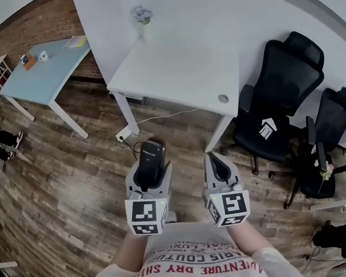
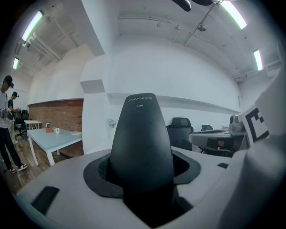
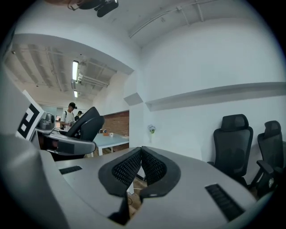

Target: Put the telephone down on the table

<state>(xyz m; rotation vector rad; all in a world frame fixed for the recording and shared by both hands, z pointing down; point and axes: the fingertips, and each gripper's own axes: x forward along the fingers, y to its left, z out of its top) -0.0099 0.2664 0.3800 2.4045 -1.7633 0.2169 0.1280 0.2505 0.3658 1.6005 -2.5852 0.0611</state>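
Observation:
A black telephone handset (image 1: 151,159) stands upright between the jaws of my left gripper (image 1: 148,175), which is shut on it; in the left gripper view the telephone (image 2: 142,143) fills the middle and hides the pads. My right gripper (image 1: 217,168) is held beside it, a little to the right, shut with nothing between its pads (image 3: 141,167). Both are held over the wooden floor, short of the white table (image 1: 183,65) ahead.
Two black office chairs (image 1: 280,101) stand right of the white table. A small flower vase (image 1: 141,14) sits on the table's far edge. A light blue table (image 1: 44,69) with small items is at the far left. A power strip (image 1: 124,134) lies on the floor.

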